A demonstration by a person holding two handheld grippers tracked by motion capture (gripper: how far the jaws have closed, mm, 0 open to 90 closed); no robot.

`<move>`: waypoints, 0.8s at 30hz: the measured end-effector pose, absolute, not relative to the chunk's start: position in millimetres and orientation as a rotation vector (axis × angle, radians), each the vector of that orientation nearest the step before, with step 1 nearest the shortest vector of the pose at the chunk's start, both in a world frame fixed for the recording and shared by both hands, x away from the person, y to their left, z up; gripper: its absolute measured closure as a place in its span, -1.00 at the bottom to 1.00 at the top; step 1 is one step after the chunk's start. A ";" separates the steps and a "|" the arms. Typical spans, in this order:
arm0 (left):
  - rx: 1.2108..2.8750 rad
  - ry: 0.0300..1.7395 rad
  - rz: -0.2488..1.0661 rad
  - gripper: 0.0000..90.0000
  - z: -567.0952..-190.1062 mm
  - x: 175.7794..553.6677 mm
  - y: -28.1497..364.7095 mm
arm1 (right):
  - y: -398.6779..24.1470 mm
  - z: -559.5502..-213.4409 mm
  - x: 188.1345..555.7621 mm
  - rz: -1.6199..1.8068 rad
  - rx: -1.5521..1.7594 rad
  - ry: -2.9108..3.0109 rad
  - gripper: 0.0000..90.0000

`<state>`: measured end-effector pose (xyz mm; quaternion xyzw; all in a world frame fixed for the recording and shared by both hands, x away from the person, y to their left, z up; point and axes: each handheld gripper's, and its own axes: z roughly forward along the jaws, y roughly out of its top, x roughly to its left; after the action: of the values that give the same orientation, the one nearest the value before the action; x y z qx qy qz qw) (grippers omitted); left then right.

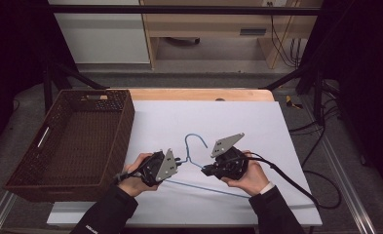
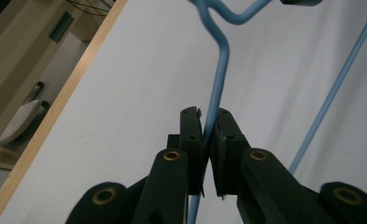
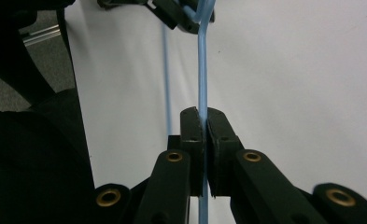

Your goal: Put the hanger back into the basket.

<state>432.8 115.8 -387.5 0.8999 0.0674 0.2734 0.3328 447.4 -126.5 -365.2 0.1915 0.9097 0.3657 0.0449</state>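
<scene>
You have the blue wire hanger [image 1: 191, 161] pinched from both sides, just off the right wall of the brown basket [image 1: 123, 127], over the white sheet [image 1: 257, 126]. Your left gripper [image 2: 208, 122] clamps the wire of one shoulder just below the hook's neck; your right gripper [image 3: 203, 122] is closed tight on the other shoulder wire (thin stock, so it can twist in the pads). For a clean lift toward the basket, I'd keep both pinches firm, raise both hands together, and hold the hanger level so the long bottom bar doesn't snag the basket's rim.
</scene>
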 end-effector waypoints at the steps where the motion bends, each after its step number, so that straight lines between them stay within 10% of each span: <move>1: 2.343 0.176 0.712 0.90 -388.1 432.0 115.2 | -127.2 -364.5 447.5 1.123 0.585 2.773 0.94; 14: 2.342 0.227 0.666 0.93 -382.7 429.1 113.4 | -133.5 -358.8 447.6 1.127 0.598 2.734 0.81; 24: 2.325 0.371 0.709 0.94 -372.0 431.3 111.8 | -176.7 -342.9 447.1 1.314 0.750 2.368 -0.07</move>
<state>431.3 111.8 -372.0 0.8909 0.1423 0.2718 0.3349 447.1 -176.7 -342.9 0.2634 0.8310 0.4613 0.1649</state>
